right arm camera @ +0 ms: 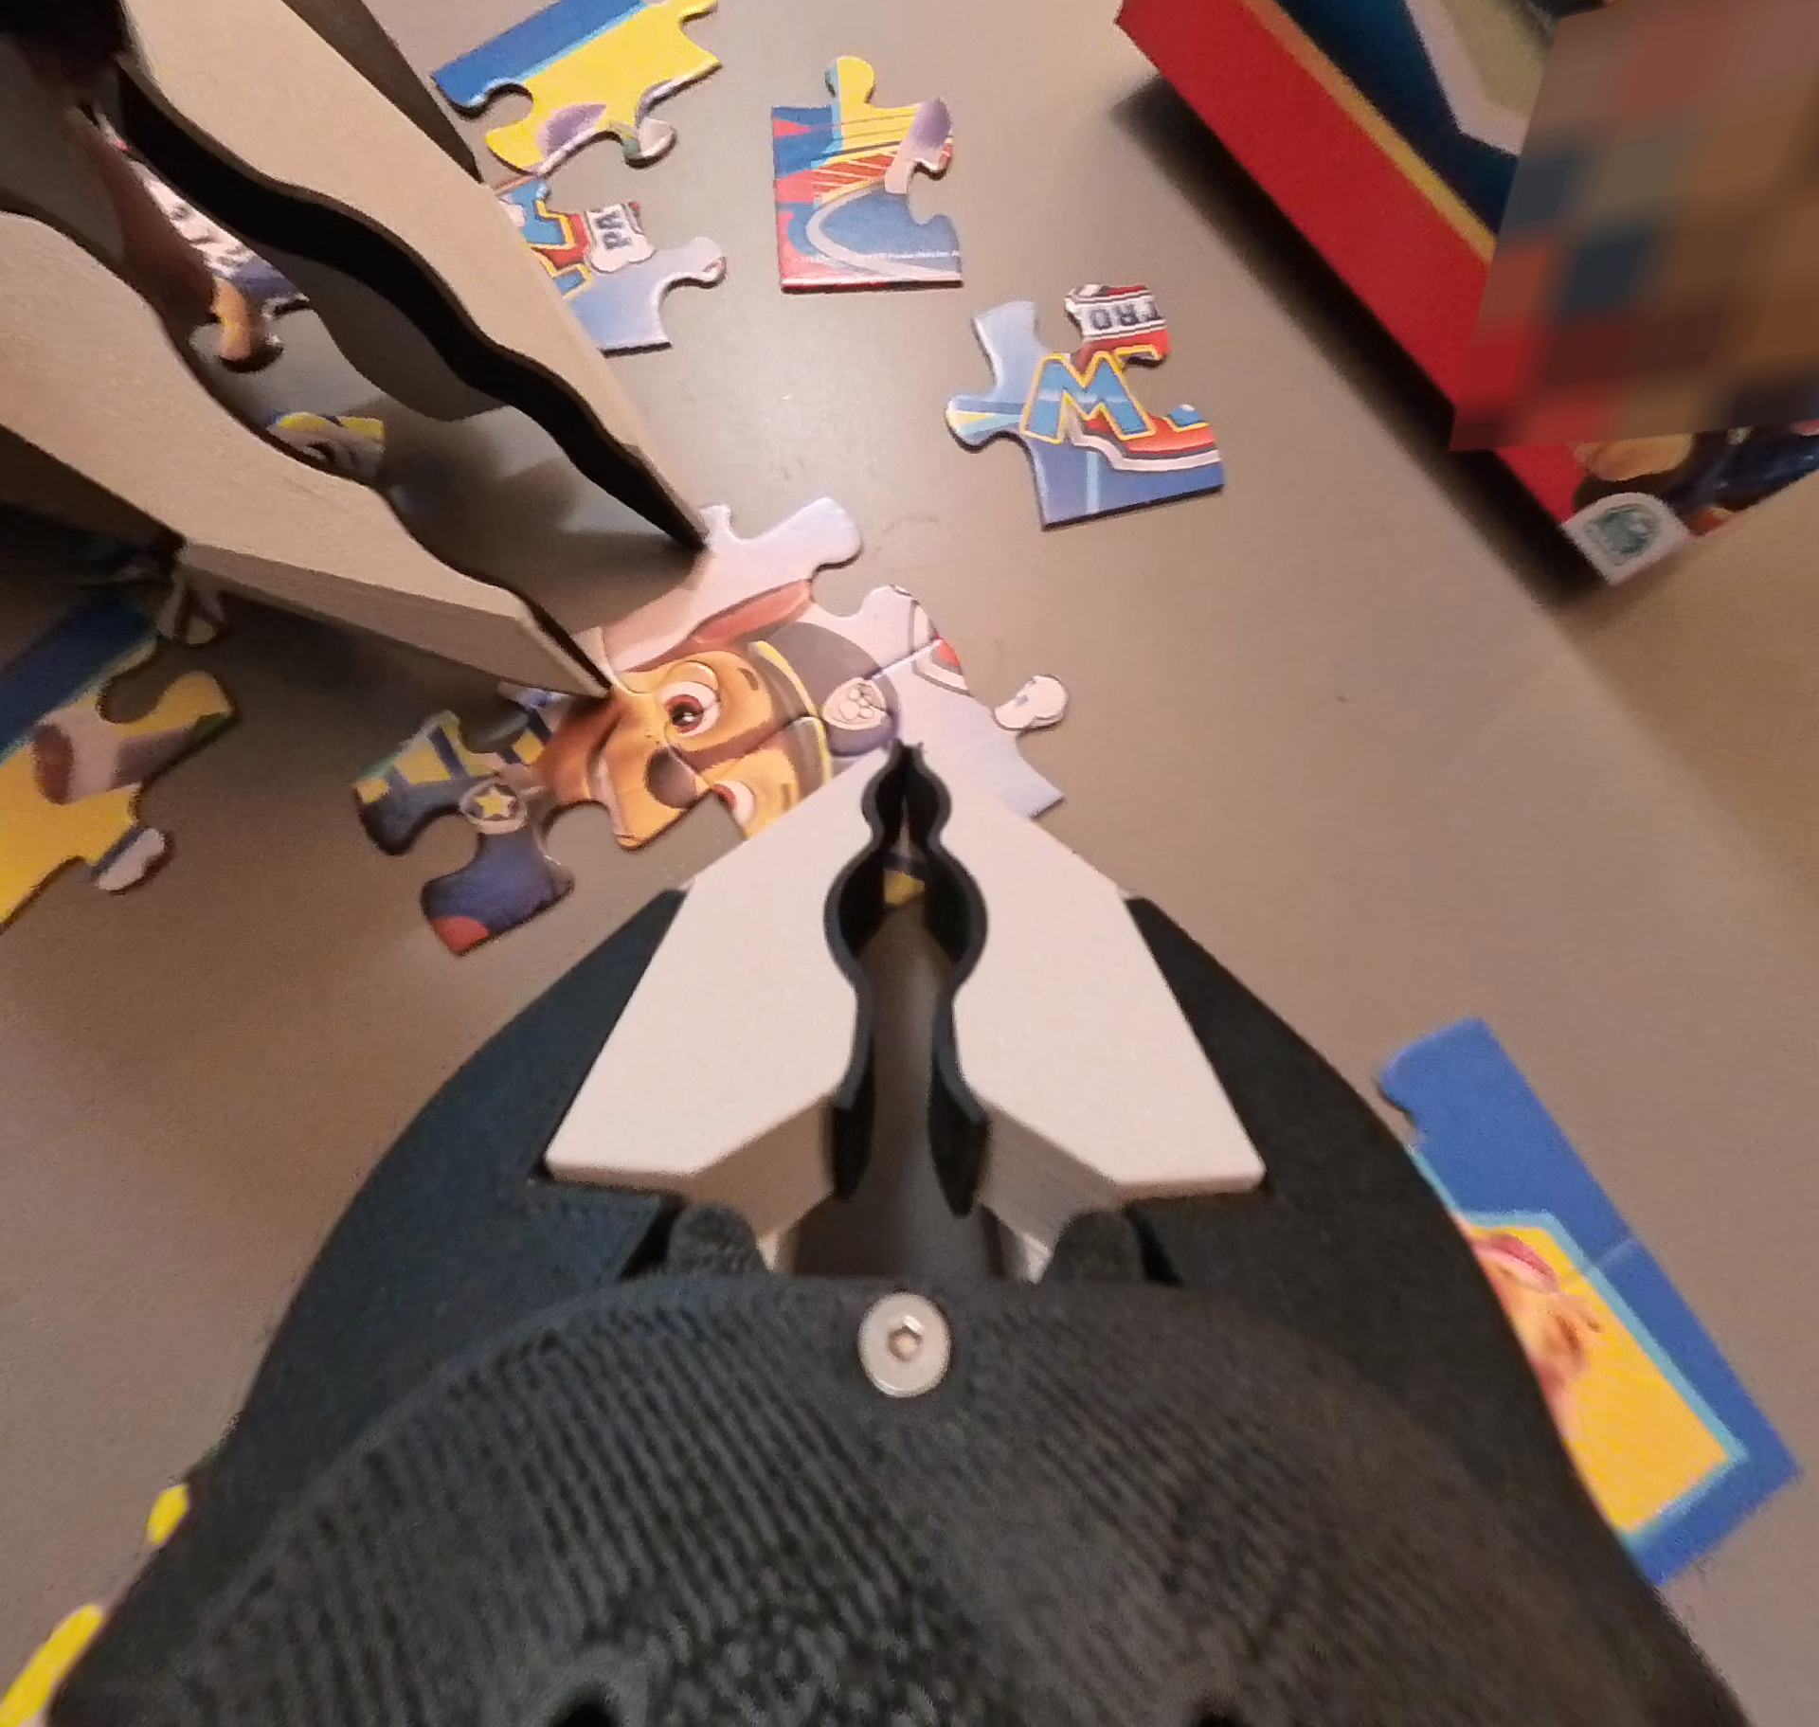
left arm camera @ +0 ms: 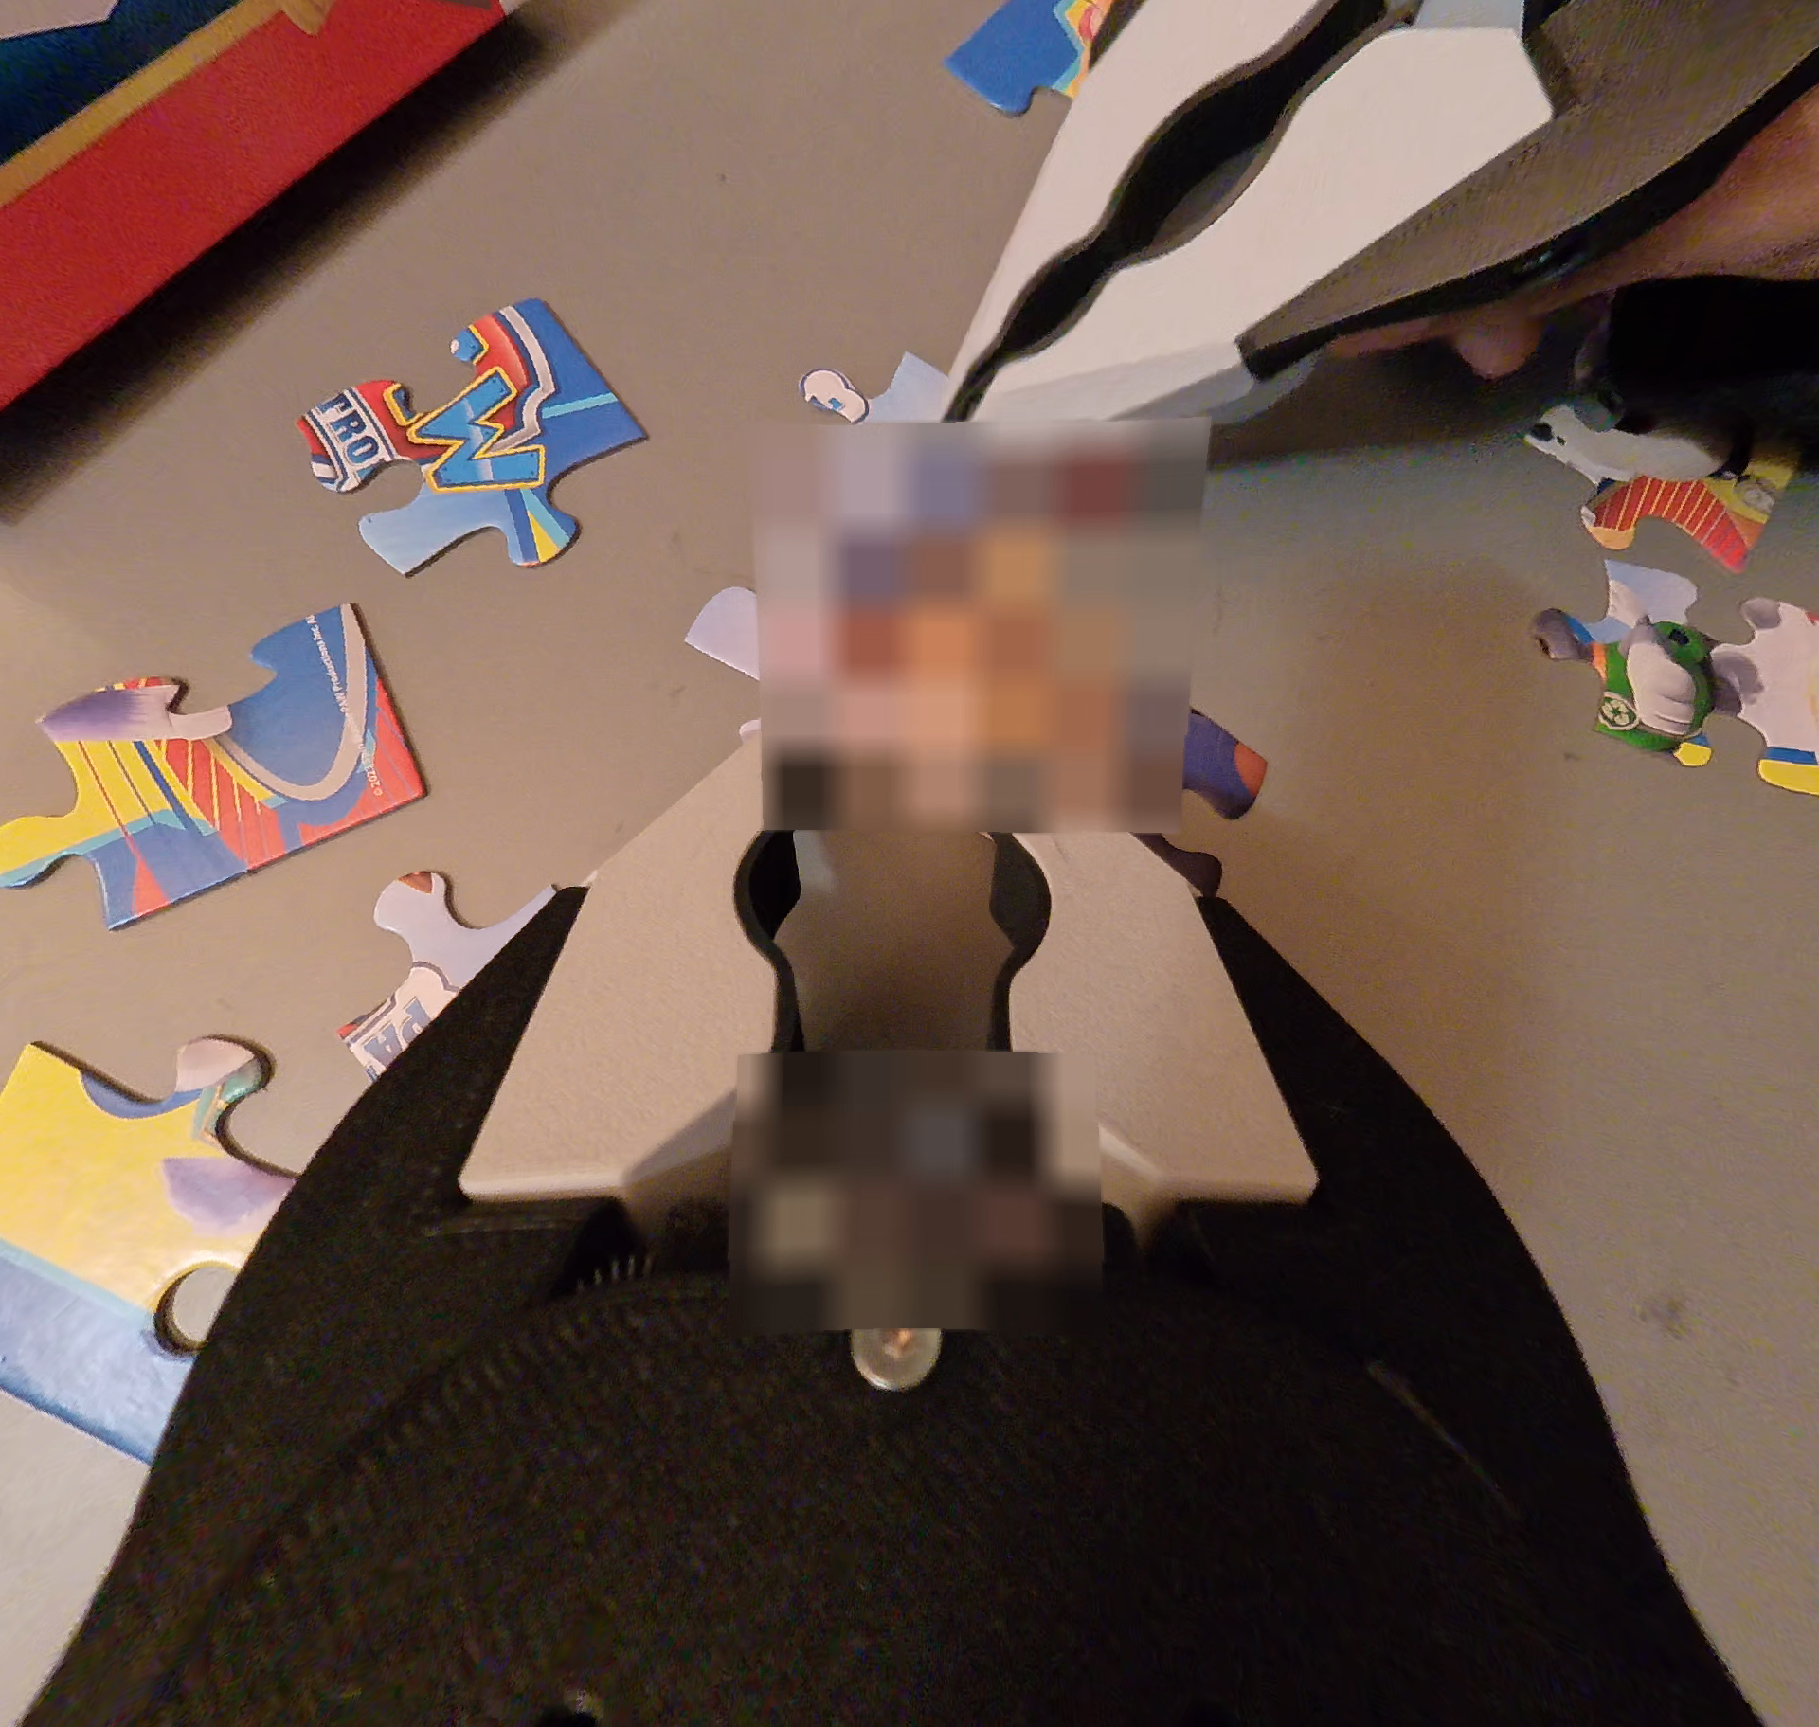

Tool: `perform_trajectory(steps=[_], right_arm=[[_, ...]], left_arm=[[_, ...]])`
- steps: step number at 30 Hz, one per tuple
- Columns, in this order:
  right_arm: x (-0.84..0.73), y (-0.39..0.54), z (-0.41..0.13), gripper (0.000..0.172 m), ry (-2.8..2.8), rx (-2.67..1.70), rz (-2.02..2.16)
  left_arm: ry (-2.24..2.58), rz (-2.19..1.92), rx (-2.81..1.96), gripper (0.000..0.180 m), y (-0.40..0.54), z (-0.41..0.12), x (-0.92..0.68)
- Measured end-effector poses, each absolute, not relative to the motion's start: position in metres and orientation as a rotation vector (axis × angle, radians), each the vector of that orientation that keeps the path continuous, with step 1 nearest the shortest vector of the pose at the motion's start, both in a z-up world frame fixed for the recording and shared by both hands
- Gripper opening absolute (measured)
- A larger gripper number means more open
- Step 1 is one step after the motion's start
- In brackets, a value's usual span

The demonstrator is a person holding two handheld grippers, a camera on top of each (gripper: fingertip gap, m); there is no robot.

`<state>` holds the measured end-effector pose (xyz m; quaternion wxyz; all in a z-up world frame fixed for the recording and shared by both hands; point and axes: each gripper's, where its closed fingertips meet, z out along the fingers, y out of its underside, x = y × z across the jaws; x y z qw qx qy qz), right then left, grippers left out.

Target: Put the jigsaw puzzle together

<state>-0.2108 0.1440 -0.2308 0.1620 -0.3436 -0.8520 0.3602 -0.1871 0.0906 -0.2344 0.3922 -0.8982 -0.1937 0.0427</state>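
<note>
Both grippers are tipped down steeply over the grey table [right arm camera: 1280, 794], meeting nose to nose above a joined cluster of puzzle pieces [right arm camera: 748, 705] showing a cartoon dog. The left gripper [right arm camera: 650, 612] comes in from the upper left of the right wrist view, its two pale fingers spread apart with the tips resting on the cluster's upper and left edges, nothing pinched between them. In its own view a mosaic patch hides those tips. The right gripper [right arm camera: 910, 764] slants in from below, jaws clenched tight together, the closed tip hovering at the cluster's lower right part; whether it presses on the card I cannot tell. A hand [left arm camera: 1732, 233] shows behind the right gripper in the left wrist view. Loose pieces lie scattered around: a blue lettered piece [right arm camera: 1093, 410], a yellow and blue piece [right arm camera: 591, 66]. The red puzzle box [right arm camera: 1319, 125] sits well apart at the far right.
</note>
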Motion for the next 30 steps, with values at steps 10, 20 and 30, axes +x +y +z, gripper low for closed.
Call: perform_trajectory(steps=[10, 20, 30], right_arm=[[-0.206, 0.150, -0.231, 0.021, -2.448, -1.050, 1.138], [-0.204, 0.151, -0.232, 0.023, -2.441, -0.976, 1.076], [-0.203, 0.145, -0.229, 0.050, -2.455, -0.868, 1.058]], left_arm=[[-0.490, 0.114, -2.282, 0.034, 0.090, -0.235, -0.187], [-0.493, 0.100, -2.278, 0.033, 0.091, -0.234, -0.187], [-0.490, 0.104, -2.280, 0.034, 0.090, -0.234, -0.187]])
